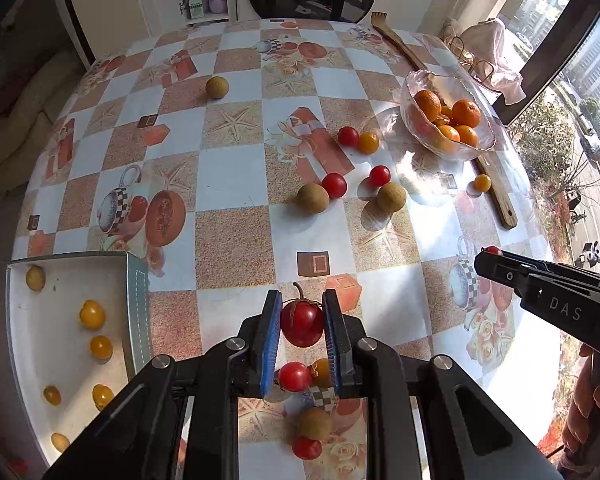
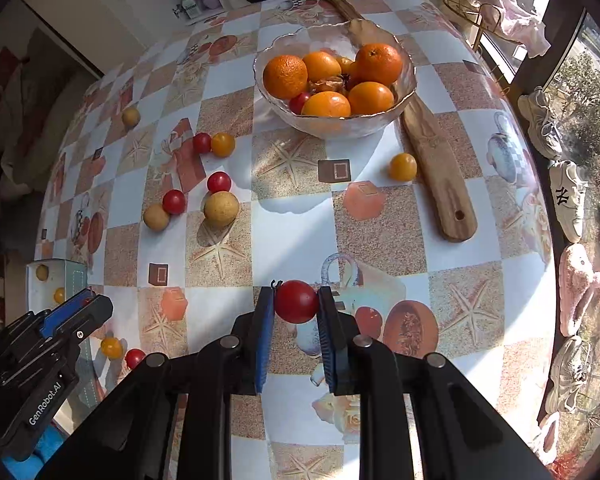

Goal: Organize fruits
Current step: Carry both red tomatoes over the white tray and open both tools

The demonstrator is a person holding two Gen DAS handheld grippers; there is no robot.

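Left gripper [image 1: 301, 320] clamps a stemmed red tomato [image 1: 302, 323] between its blue pads; white tray [image 1: 66, 264] lies left of the fingers. Right gripper [image 2: 296, 303] pinches another red tomato [image 2: 296, 301]; glass bowl [image 2: 396, 116] of oranges stands far ahead.

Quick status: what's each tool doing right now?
Left tool: shut on a red cherry tomato.
Right tool: shut on a red tomato.

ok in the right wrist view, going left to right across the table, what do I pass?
White tray → left gripper → lone brown fruit → big brown fruit → red tomato in the right gripper → yellow tomato → wooden board.
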